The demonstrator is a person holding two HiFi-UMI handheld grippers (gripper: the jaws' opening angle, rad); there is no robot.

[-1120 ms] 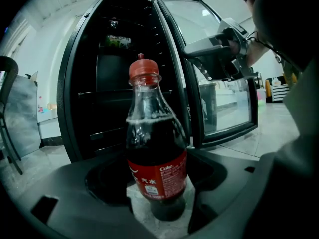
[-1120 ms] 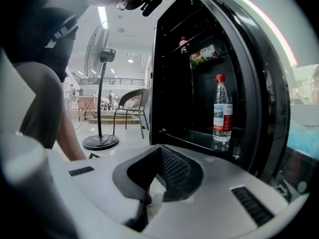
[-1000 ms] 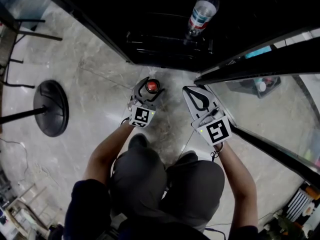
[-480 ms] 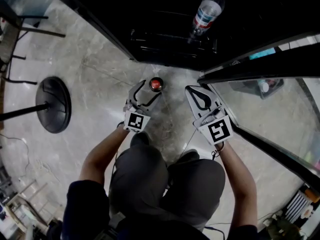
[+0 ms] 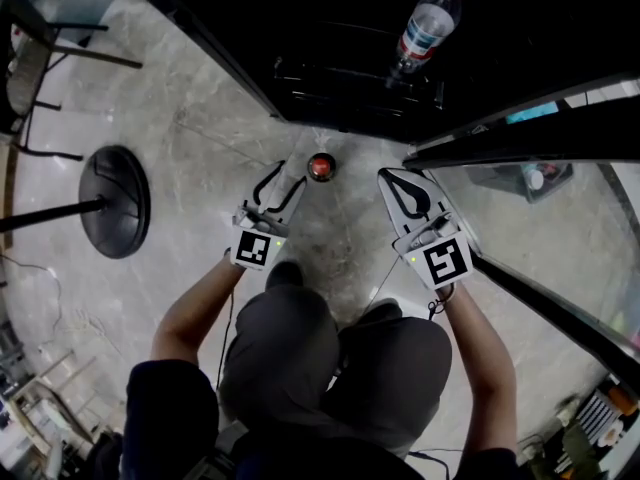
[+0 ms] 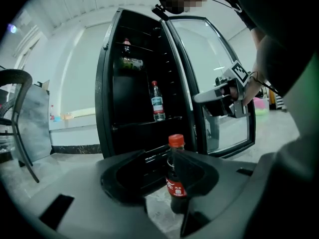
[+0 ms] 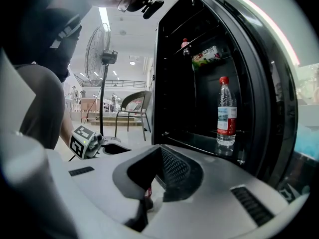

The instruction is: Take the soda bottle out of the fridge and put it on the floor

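Before the open fridge [image 5: 330, 78] the soda bottle [image 5: 321, 166] stands upright on the floor [image 5: 200, 158], freed by the left hand-held gripper [image 5: 285, 176], which has drawn back, jaws narrowing but apart and empty, while the right hand-held gripper [image 5: 388, 176] keeps its jaws together, so the task looks done.

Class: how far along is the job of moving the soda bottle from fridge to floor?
Done: the soda bottle stands upright on the floor in front of the open fridge. In hand: nothing; the left gripper is clear of the bottle, its jaws having just been closing with nothing between them. Left to do: seemingly nothing.
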